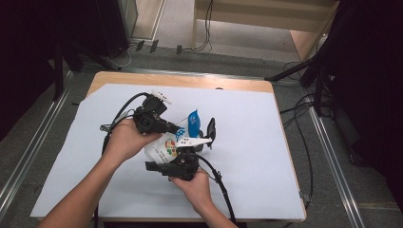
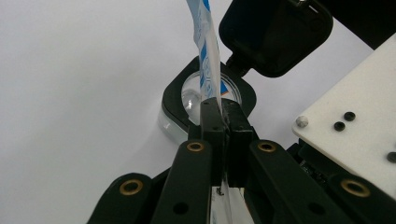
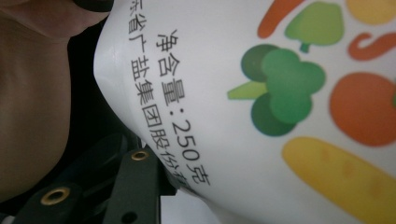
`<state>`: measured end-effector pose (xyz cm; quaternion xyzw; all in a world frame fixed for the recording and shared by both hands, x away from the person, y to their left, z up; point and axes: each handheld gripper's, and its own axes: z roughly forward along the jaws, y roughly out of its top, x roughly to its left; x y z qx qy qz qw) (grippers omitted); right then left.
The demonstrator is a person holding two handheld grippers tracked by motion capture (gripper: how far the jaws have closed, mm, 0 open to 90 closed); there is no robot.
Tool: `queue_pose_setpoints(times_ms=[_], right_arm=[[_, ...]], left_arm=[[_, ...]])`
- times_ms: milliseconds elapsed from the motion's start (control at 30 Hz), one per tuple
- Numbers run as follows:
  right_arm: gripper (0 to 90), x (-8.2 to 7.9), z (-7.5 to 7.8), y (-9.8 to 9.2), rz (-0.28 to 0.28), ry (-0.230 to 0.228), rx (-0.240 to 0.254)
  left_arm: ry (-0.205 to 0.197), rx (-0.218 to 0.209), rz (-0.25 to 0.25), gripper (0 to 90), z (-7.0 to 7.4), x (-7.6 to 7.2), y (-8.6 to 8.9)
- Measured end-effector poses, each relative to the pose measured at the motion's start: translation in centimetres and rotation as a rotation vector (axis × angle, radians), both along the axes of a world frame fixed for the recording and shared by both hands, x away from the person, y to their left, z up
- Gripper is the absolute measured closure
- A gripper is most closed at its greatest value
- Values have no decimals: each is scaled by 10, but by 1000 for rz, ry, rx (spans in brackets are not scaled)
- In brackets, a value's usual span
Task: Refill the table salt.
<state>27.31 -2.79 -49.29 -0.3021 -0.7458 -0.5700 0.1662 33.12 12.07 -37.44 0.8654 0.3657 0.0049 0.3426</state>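
So the person has a white pouch (image 1: pixel 167 146) with veggie pictures printed on it tipped up over the middle of the counter (image 1: pixel 247 156), blue-and-white top end aimed at a small clear jar (image 2: pixel 187 100) with a black collar and its flip lid (image 2: pixel 275 35) swung open. The left gripper (image 1: pixel 175 127) has its fingers (image 2: pixel 212 122) pinched completely together on the thin sealed edge of the pouch, right above the jar mouth. The right gripper (image 1: pixel 183 159) sits low against the pouch's fat lower end; its own view shows one finger (image 3: pixel 135 182) beside the printed side, about partway open, and whether it's truly squeezing the pouch can't be told from here.

Looks like the lining-up-to-pour step: pouch held at both ends, jar waiting underneath. Next move probably calls for getting the top open or tipped so the contents land in that narrow mouth, keeping the left grip steady.
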Motion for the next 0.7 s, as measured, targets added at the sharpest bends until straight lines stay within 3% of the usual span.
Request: queue_pose_setpoints(times_ms=[267, 700], right_arm=[[646, 0, 1, -1, -17, -7, -23], [657, 1, 4, -2, -17, 1, 2]], left_arm=[[3, 2, 1, 900, 0, 1, 0], [-1, -10, 10, 900, -1, 3, 0]])
